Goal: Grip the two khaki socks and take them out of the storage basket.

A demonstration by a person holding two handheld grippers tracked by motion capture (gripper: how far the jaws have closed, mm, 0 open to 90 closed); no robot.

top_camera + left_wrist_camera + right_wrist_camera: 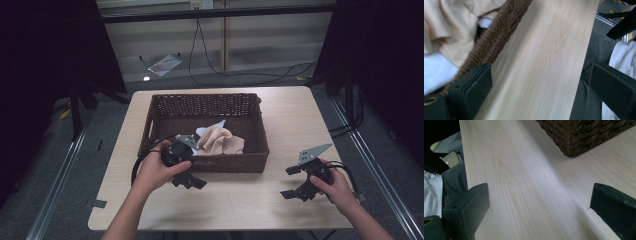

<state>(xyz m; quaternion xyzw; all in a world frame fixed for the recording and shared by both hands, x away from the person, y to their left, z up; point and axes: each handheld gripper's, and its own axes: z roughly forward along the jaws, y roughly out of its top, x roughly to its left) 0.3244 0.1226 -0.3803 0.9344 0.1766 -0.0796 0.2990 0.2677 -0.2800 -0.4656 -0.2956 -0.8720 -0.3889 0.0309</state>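
A brown wicker basket (252, 130) stands in the middle of the pale wooden table (290, 115). A peach cloth (222, 140) lies inside it over a white cloth (210, 128). My left gripper (190, 181) is held at the basket's front left rim, its jaws over the table just in front. It is open with nothing between the jaws. In the left gripper view (541, 92), the basket rim (496, 37), the peach cloth (449, 25) and the white cloth (436, 72) pass on the left. My right gripper (290, 182) (539, 212) is open over the front right of the table, with the basket's corner (584, 135) ahead.
The table's front edge runs close to both hands. Black frame posts (75, 110) stand on the floor at the left and right. Cables (240, 75) trail across the floor behind the table.
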